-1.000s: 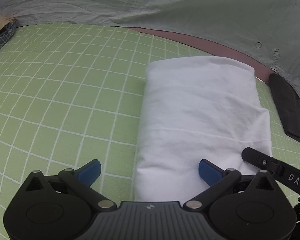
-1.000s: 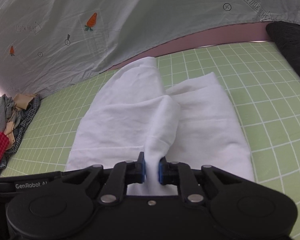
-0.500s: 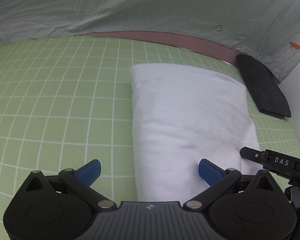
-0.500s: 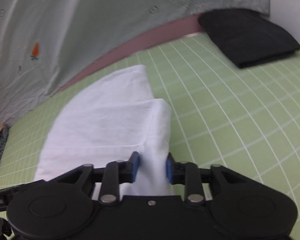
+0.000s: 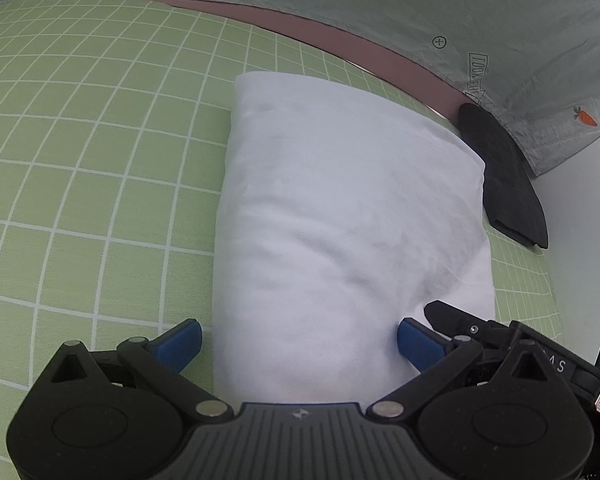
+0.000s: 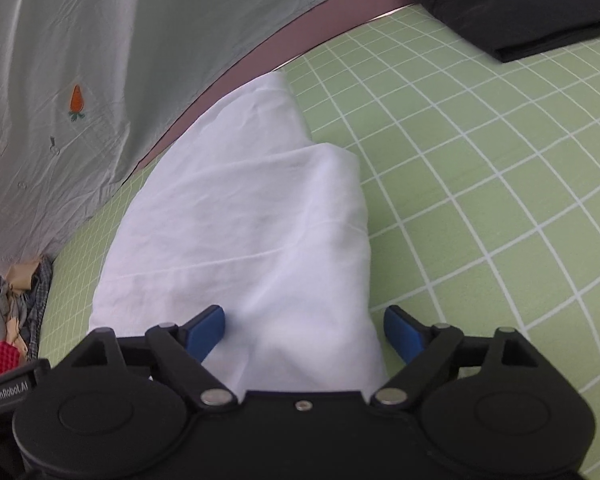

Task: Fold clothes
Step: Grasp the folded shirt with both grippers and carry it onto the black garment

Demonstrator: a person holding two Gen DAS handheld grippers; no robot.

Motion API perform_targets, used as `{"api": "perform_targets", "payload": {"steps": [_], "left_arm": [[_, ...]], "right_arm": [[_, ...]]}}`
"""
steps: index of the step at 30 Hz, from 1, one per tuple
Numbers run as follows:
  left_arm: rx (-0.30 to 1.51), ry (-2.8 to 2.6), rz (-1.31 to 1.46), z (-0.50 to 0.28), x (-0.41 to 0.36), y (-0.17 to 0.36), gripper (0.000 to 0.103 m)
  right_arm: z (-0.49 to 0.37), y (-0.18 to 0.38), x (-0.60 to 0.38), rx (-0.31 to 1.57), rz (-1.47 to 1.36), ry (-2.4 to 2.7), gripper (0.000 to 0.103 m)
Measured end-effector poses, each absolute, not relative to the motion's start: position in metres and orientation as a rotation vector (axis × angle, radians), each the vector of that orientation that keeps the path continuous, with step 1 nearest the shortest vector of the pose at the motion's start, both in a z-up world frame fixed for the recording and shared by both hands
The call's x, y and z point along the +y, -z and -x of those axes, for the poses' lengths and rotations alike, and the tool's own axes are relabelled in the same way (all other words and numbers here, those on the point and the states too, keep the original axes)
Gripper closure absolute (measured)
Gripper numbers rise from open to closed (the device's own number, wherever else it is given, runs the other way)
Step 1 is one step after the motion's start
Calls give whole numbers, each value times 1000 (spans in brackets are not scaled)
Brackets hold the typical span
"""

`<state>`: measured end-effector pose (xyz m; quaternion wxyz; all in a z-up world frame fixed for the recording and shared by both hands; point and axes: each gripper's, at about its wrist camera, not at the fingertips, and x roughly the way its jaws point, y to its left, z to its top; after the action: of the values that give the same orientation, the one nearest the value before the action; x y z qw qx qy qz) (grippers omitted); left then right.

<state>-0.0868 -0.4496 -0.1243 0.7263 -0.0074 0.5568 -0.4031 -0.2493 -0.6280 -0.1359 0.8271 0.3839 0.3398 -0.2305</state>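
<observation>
**Fold laid, grip letting go**

The white cloth (image 5: 340, 216) lies folded on the green mat (image 5: 80, 160). The right gripper (image 6: 304, 330) is opening, cloth between its jaws but unpinched; the left gripper (image 5: 298, 338) gapes wide, released. Next likely: move it beside the black cloth (image 6: 508, 4). Only the right view shows the pile (image 6: 8, 320) left of the white cloth

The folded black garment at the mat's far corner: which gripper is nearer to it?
Right. The right gripper, its jaws opening, sits at the white cloth's edge facing the black garment; the left gripper straddles the cloth's opposite edge, farther away.
</observation>
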Motion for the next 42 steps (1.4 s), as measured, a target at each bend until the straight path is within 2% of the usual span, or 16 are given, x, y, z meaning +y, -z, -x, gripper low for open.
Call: {"api": "perform_targets", "payload": {"steps": [2, 4, 6, 7, 8, 11, 19, 25, 34, 42], "left_arm": [[1252, 906, 44, 84, -449, 127, 2], [1265, 931, 76, 84, -447, 128, 12], [1243, 921, 67, 89, -447, 123, 29], [1227, 920, 57, 93, -447, 120, 33], [1203, 925, 35, 99, -449, 114, 40], [1163, 958, 3, 112, -451, 99, 51], [1142, 1086, -37, 158, -484, 77, 54], [1103, 1137, -44, 214, -543, 59, 54], [1009, 1183, 34, 274, -700, 40, 54], [904, 1197, 132, 241, -837, 4, 54]], "right_arm": [[246, 136, -627, 727, -820, 468, 14], [244, 135, -626, 735, -822, 458, 15], [244, 132, -626, 747, -830, 449, 29], [245, 130, -625, 753, -829, 450, 49], [246, 127, -622, 755, -817, 463, 60], [250, 117, -611, 756, -797, 502, 72], [312, 91, -615, 671, -857, 619, 77], [368, 69, -648, 639, -762, 663, 78], [449, 38, -789, 531, -653, 701, 78], [442, 3, -936, 400, -540, 663, 79]]}}
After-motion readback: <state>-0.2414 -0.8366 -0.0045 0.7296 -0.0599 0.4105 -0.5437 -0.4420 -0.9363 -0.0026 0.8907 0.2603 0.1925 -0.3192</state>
